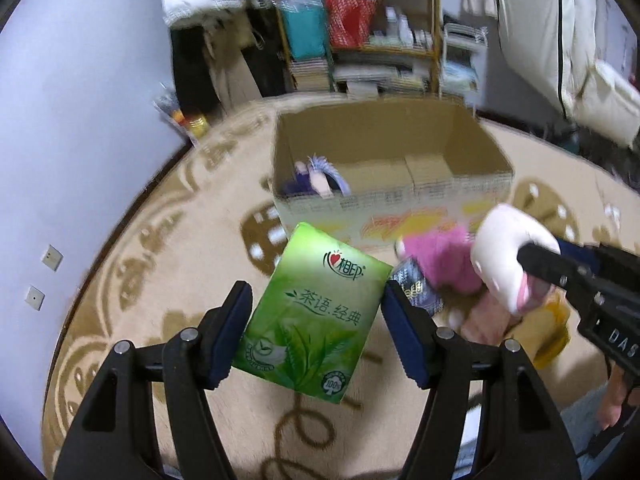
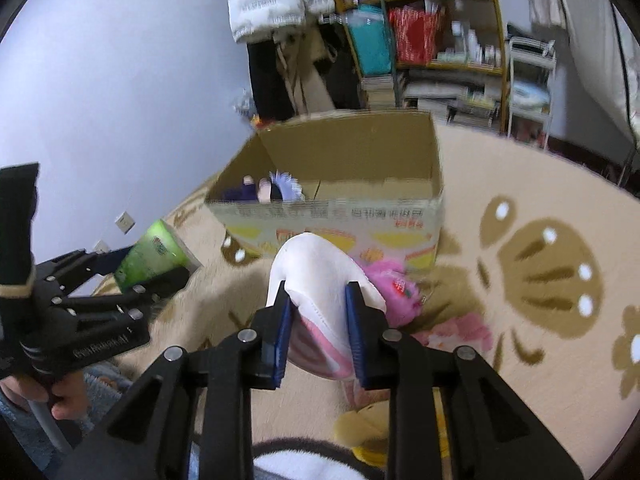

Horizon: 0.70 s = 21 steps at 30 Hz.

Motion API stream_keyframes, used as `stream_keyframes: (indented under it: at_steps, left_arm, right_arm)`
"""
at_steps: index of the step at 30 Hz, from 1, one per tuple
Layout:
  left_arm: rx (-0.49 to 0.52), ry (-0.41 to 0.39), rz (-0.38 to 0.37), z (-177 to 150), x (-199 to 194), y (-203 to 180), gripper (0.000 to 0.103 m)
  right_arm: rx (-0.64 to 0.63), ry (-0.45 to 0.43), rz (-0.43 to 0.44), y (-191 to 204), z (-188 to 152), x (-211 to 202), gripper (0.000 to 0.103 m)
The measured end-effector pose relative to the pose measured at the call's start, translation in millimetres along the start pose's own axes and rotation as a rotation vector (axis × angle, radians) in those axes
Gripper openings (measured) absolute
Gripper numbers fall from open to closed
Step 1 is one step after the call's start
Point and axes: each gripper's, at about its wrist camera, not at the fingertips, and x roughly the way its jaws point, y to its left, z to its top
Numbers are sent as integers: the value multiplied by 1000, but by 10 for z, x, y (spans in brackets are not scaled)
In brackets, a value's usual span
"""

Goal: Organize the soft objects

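A green tissue pack [image 1: 308, 320] hangs above the carpet, gripped from both sides by the pads of my left gripper [image 1: 315, 294]. The right wrist view shows this left gripper [image 2: 120, 270] at the left with the pack [image 2: 154, 254] in it. My right gripper [image 2: 318, 294] is shut on a white and pink plush item [image 2: 316, 264], lifted off the floor. In the left wrist view the right gripper [image 1: 532, 266] holds that plush [image 1: 502, 240] at the right. An open cardboard box [image 1: 400, 202] [image 2: 336, 216] stands just beyond both, with a purple and white doll [image 1: 316, 178] [image 2: 268, 188] inside.
On the patterned beige carpet in front of the box lie a fluffy pink toy [image 2: 394, 286] [image 1: 438, 258], a dark packet [image 1: 418, 286], a pale pink plush [image 2: 460, 332] and a yellow toy [image 2: 372, 428]. A crowded shelf [image 1: 380, 40] and hanging clothes stand behind the box.
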Motion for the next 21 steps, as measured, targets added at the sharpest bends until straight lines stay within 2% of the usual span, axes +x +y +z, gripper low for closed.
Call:
stream_keyframes:
  at_steps: [6,9,16,18,21]
  left_arm:
    - [-42,-173,32,165,-246,114,65]
    - [-67,-221,31,230,-331,160,65]
    - [-67,-294,55,398,-398,177,64]
    - [-63,-308,55,455,-391,170,54]
    - [-57,-325,58,547,-374,156,52]
  right_arm:
    - [-15,-84,-21,39,111,-152,27]
    - [-22,-129,-37,32,171,-210,27]
    - [-62,-209,-113,48,312,-262,27]
    - [-69,-226,-131,62,347,-259,27]
    - [-69,-246,-137,56,404,-249,27]
